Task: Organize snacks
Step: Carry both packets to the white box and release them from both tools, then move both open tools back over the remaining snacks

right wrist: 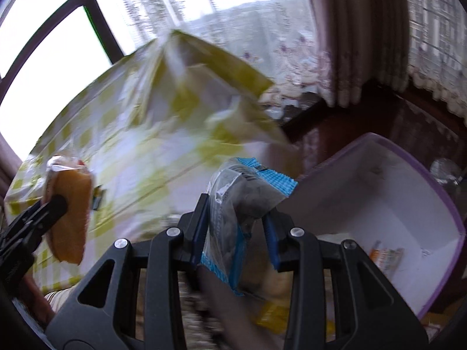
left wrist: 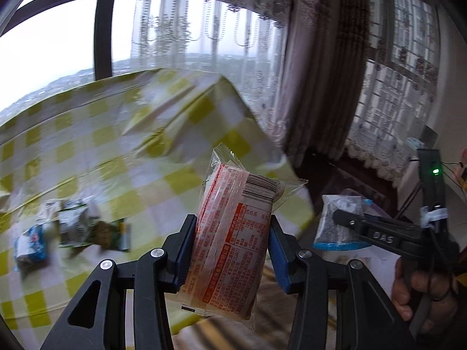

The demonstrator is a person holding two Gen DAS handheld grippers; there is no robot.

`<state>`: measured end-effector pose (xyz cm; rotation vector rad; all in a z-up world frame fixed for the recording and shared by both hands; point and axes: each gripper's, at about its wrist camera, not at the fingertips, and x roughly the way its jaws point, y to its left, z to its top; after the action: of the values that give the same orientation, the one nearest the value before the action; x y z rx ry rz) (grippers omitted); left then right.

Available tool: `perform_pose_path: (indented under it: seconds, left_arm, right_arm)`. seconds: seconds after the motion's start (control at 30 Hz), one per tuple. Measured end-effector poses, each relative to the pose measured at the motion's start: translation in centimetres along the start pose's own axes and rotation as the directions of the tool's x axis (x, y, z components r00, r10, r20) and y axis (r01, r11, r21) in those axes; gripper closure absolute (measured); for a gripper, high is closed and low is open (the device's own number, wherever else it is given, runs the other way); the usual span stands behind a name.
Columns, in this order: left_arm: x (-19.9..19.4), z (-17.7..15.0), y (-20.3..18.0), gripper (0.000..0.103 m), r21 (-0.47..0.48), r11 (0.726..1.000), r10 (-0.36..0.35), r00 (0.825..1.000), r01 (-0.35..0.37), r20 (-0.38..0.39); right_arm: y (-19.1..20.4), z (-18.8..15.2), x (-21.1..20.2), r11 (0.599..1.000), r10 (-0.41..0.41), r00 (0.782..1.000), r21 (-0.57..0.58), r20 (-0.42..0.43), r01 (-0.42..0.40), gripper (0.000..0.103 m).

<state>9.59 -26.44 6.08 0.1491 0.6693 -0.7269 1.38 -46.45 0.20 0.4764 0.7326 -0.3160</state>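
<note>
Between my left claw's (left wrist: 230,245) pads at six o'clock sits a light, crinkly, slippery cake packet (left wrist: 233,233), clamped across its soft middle, while my right claw (right wrist: 236,230) pinches a blue-edged packet (right wrist: 233,210) near the bin (right wrist: 455,221) at three o'clock.
</note>
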Motion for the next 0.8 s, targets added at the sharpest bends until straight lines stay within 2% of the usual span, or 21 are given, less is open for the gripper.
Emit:
perform_pose_path:
  seconds: [0.17,0.3,0.4,0.43,0.47,0.53,0.7,0.8]
  left_arm:
    - [0.7,0.5,-3.1,0.056,0.026,0.994,-0.105,0.994,0.106,-0.011]
    - [1.7,0.3,-5.4,0.055,0.04,0.981,-0.186,0.982,0.188,-0.037]
    - [2.2,0.3,-6.5,0.053,0.029,0.964,-0.263,0.963,0.265,-0.057]
    - [2.2,0.2,-6.8,0.052,0.03,0.956,-0.288,0.955,0.29,-0.063]
    - [2.2,0.1,-7.1,0.045,0.036,0.955,-0.29,0.955,0.293,-0.065]
    - [2.0,0.2,-7.3,0.031,0.048,0.962,-0.266,0.962,0.269,-0.054]
    - [1.7,0.0,-6.2,0.026,0.018,0.974,-0.227,0.973,0.228,-0.039]
    - [1.4,-0.3,-5.6,0.018,0.005,0.986,-0.164,0.986,0.164,-0.026]
  right_arm:
    - [-3.3,0.2,0.0,0.996,-0.066,0.998,0.06,-0.007,0.066,0.063]
    - [-4.9,0.4,-0.2,0.991,-0.101,0.995,0.088,-0.007,0.102,0.06]
    - [-5.3,0.7,-0.7,0.987,-0.131,0.991,0.094,0.014,0.129,0.058]
    - [-5.3,0.9,-0.9,0.986,-0.137,0.99,0.094,0.02,0.135,0.055]
    - [-5.3,1.0,-0.8,0.986,-0.141,0.99,0.093,0.022,0.139,0.047]
    - [-5.2,1.1,-0.9,0.984,-0.152,0.988,0.093,0.027,0.149,0.043]
    - [-5.0,1.1,-0.6,0.984,-0.156,0.988,0.094,0.024,0.153,0.037]
    - [-4.8,1.1,-0.9,0.982,-0.168,0.985,0.09,0.033,0.164,0.03]
